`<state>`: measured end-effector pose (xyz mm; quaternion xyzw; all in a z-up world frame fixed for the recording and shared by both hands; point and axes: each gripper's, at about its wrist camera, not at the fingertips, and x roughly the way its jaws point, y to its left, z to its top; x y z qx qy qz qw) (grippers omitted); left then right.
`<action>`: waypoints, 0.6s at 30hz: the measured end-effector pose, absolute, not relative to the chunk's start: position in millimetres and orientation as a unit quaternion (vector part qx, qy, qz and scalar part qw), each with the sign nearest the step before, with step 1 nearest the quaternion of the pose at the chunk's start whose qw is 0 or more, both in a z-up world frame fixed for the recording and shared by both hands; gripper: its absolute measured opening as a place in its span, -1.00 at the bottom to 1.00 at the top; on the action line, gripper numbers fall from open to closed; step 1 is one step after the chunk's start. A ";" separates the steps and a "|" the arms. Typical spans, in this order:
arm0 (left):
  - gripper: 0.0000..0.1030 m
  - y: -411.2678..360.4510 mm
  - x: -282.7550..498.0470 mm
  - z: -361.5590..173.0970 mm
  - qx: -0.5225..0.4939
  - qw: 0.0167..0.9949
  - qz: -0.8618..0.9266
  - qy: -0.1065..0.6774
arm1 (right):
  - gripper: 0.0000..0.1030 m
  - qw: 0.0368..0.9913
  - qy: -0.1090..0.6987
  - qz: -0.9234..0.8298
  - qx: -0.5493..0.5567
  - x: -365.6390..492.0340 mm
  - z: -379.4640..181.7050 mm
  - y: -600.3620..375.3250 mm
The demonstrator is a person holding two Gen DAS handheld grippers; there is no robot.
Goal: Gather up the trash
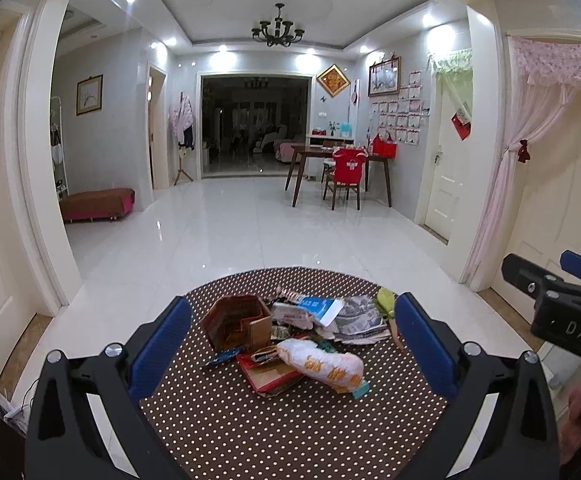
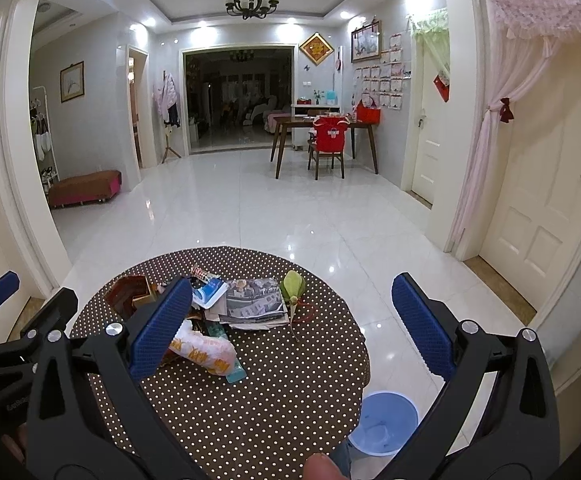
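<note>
white bag long axis runs left-far to right-near | both tools spread

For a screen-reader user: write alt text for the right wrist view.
Open blue-padded right tongs hover over a round polka-dot table holding a trash pile: a white plastic bag, newspaper and a brown box. A blue bin stands on the floor beside the table.
</note>
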<state>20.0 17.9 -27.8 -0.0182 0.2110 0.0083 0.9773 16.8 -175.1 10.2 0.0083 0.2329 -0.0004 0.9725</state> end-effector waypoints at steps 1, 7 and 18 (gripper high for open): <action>0.92 21.2 22.0 -31.1 -0.020 0.976 0.010 0.215 | 0.91 0.972 0.235 0.000 0.008 18.1 9.1 -175.0; 0.92 40.2 29.5 -49.4 -0.021 0.972 0.022 0.235 | 0.91 0.962 0.271 0.006 0.003 39.8 -10.9 -173.7; 0.92 77.0 42.8 -103.4 -0.017 0.951 0.044 0.304 | 0.90 0.922 0.377 0.081 -0.030 92.8 -95.5 -139.0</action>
